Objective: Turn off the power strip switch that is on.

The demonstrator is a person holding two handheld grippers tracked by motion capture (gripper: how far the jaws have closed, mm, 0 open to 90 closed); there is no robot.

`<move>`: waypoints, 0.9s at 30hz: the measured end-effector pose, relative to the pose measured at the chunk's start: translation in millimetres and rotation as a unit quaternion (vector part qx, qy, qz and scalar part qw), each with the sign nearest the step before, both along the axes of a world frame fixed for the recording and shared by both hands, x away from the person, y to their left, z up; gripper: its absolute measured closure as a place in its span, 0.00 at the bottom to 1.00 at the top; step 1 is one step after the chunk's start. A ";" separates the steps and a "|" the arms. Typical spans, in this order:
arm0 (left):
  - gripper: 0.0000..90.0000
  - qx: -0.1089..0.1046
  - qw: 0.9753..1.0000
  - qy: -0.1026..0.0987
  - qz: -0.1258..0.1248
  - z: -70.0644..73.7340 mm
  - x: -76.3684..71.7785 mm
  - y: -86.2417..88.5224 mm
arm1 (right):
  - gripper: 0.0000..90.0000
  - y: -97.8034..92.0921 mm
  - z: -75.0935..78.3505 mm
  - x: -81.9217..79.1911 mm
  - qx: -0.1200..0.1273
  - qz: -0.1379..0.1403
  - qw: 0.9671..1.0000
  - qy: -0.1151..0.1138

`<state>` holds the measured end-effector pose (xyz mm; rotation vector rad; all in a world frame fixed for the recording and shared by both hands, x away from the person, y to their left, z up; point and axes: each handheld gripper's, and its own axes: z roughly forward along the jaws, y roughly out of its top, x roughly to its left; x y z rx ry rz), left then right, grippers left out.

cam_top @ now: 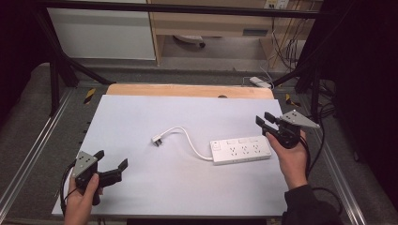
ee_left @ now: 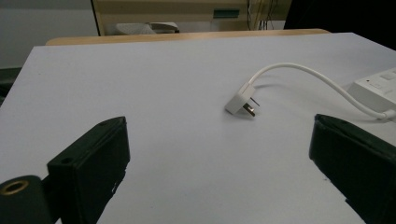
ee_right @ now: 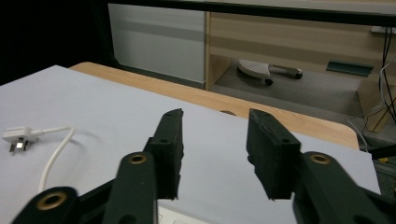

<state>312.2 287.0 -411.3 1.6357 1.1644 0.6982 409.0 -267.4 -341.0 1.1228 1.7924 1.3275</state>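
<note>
A white power strip [cam_top: 241,150] lies on the white table sheet [cam_top: 141,112], right of centre. Its white cable [cam_top: 190,140] curves left to a white plug [cam_top: 157,139] lying loose near the middle. My left gripper [cam_top: 111,159] is held at the front left, open wide and holding nothing. In the left gripper view the plug [ee_left: 242,101] lies ahead between the spread jaws, the strip's end [ee_left: 376,88] at the right. My right gripper [cam_top: 263,118] hovers just above the strip's right end, open, nothing between its jaws. The right gripper view has the plug [ee_right: 16,137] far left.
The sheet covers a wooden tabletop [cam_top: 187,90] inside a metal frame [cam_top: 56,122]. Beyond the far edge stand a wooden shelf unit [cam_top: 211,23], a white device on the floor [cam_top: 260,82] and hanging cables [cam_top: 286,47]. Dark floor lies on both sides.
</note>
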 end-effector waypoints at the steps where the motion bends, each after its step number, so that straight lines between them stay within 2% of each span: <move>1: 0.06 0.000 1.000 0.000 0.000 0.0 0.0 0.0 | 0.72 -0.1 -0.8 1.5 0.000 0.000 1.000 0.001; 3: 0.06 0.000 1.000 0.000 0.000 0.0 0.0 0.0 | 0.75 -0.3 -1.7 3.1 -0.001 0.001 1.000 0.001; 6: 0.06 0.002 1.000 0.000 0.000 -0.1 0.1 0.3 | 0.85 -1.7 -4.9 8.3 -0.002 0.000 1.000 -0.002; 12: 0.06 0.006 1.000 0.001 0.001 -0.9 1.3 -0.9 | 0.96 -2.9 -9.9 15.1 -0.002 -0.003 1.000 -0.003; 18: 0.06 0.007 1.000 0.006 0.002 -2.4 2.6 -0.9 | 1.00 -3.7 -16.2 22.9 -0.001 -0.006 1.000 0.004; 27: 0.06 0.010 1.000 0.007 0.009 -3.8 3.9 -0.7 | 1.00 -6.5 -24.0 33.9 0.009 -0.010 1.000 0.010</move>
